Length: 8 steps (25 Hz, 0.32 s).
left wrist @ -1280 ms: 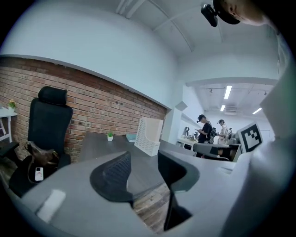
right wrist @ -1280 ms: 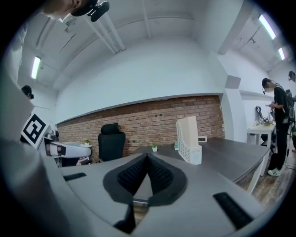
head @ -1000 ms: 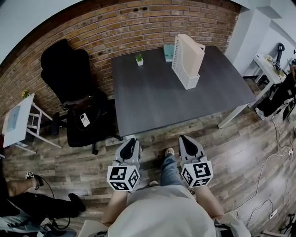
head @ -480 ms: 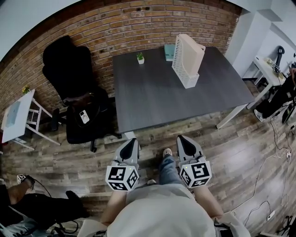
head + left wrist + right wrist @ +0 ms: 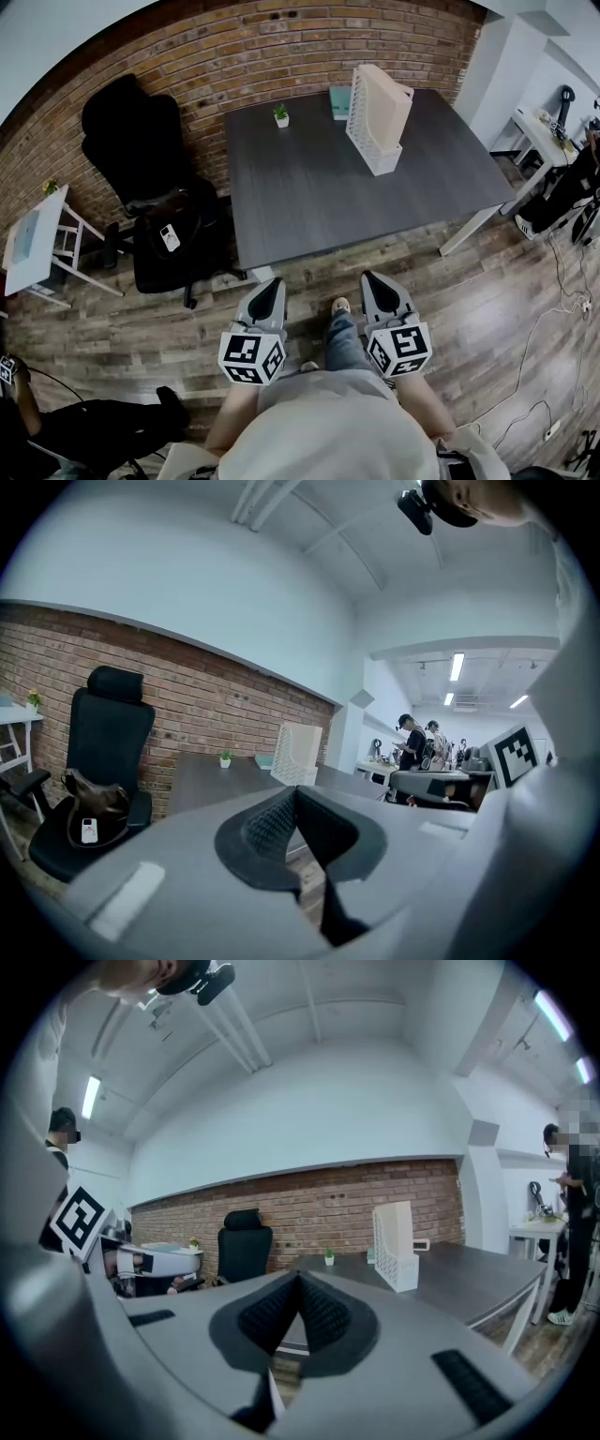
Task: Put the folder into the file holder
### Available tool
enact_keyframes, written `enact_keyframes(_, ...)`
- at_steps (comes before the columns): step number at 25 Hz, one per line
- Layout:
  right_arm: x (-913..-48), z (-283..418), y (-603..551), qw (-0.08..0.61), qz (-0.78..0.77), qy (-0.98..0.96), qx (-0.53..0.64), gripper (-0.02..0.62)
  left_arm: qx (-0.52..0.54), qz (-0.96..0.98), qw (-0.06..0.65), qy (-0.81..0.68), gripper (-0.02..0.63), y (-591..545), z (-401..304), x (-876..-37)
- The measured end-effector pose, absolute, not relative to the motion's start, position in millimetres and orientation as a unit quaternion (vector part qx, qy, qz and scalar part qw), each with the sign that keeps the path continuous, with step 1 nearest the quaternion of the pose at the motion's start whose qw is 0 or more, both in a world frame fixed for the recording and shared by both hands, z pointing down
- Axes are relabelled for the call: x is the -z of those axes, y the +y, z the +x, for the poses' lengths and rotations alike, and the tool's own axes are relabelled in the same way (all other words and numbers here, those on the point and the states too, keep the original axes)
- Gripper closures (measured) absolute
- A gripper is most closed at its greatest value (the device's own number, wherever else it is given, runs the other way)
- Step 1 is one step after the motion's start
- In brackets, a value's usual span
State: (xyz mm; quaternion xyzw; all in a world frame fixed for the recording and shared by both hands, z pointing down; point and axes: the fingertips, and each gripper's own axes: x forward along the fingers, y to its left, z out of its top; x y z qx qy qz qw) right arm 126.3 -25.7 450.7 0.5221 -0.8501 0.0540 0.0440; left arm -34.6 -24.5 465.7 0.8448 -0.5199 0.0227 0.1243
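A white mesh file holder stands upright on the far right part of the dark grey table, with a cream folder standing in it. Both grippers hang low over the wood floor in front of the table, well short of the holder. My left gripper is shut with nothing in it, and so is my right gripper. In the left gripper view the shut left gripper points toward the holder. The right gripper view shows the shut right gripper and the holder beyond it.
A small potted plant and a teal box sit at the table's back edge by the brick wall. A black office chair stands left of the table, a white side table further left. Cables lie on the floor at right.
Both grippers have stayed almost in place in front of the person. A seated person at the lower left has slid further out of the head view.
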Motion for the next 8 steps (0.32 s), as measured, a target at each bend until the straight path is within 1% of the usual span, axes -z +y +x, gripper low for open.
enact_keyframes(8, -463.3, 130.1, -27.6, 0.052, 0.523, -0.848, -0.062, 0.592, -0.035, 0.848, 0.128, -0.514, 0.597, -22.5, -29.4, -477.9)
